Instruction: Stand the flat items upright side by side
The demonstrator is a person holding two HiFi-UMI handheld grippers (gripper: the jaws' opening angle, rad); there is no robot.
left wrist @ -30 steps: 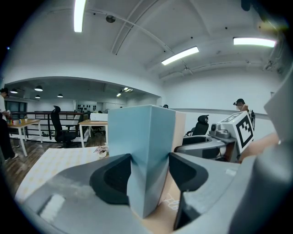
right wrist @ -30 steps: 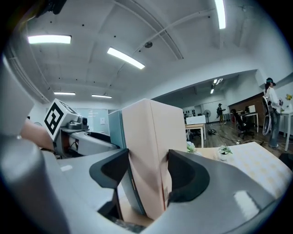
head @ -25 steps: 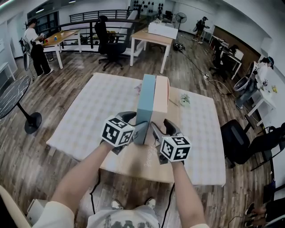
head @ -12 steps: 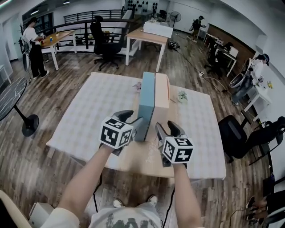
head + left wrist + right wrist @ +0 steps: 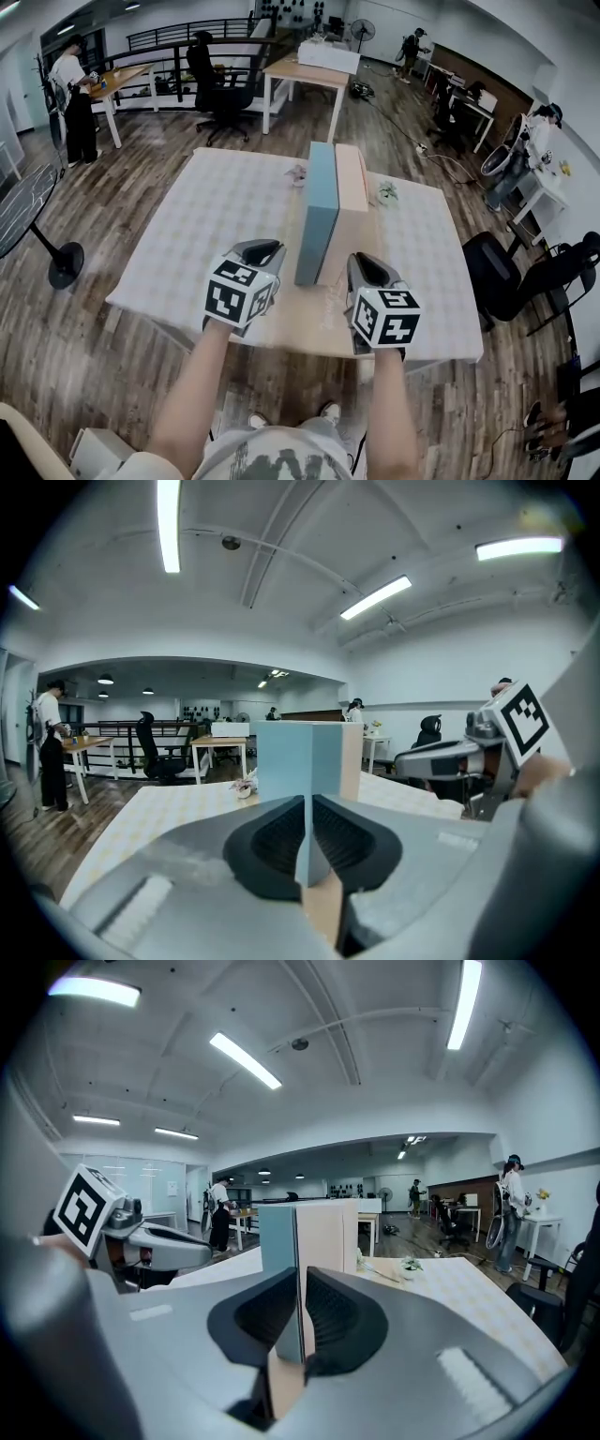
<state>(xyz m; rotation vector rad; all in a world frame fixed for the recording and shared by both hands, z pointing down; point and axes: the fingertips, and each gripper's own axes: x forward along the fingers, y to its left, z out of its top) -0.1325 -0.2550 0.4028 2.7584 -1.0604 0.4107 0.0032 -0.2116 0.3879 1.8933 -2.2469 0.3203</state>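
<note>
My left gripper (image 5: 260, 250) and right gripper (image 5: 367, 266) have just closed on nothing, so the unsupported blue panel (image 5: 317, 216) and pink panel (image 5: 352, 183) could topple if nudged.

Left claw (image 5: 306, 810) just closed, empty; blue item (image 5: 286, 761) upright beyond.

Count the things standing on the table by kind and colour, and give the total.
Blue box: 1
Peach box: 1
Small ornaments: 2
Total: 4
</note>
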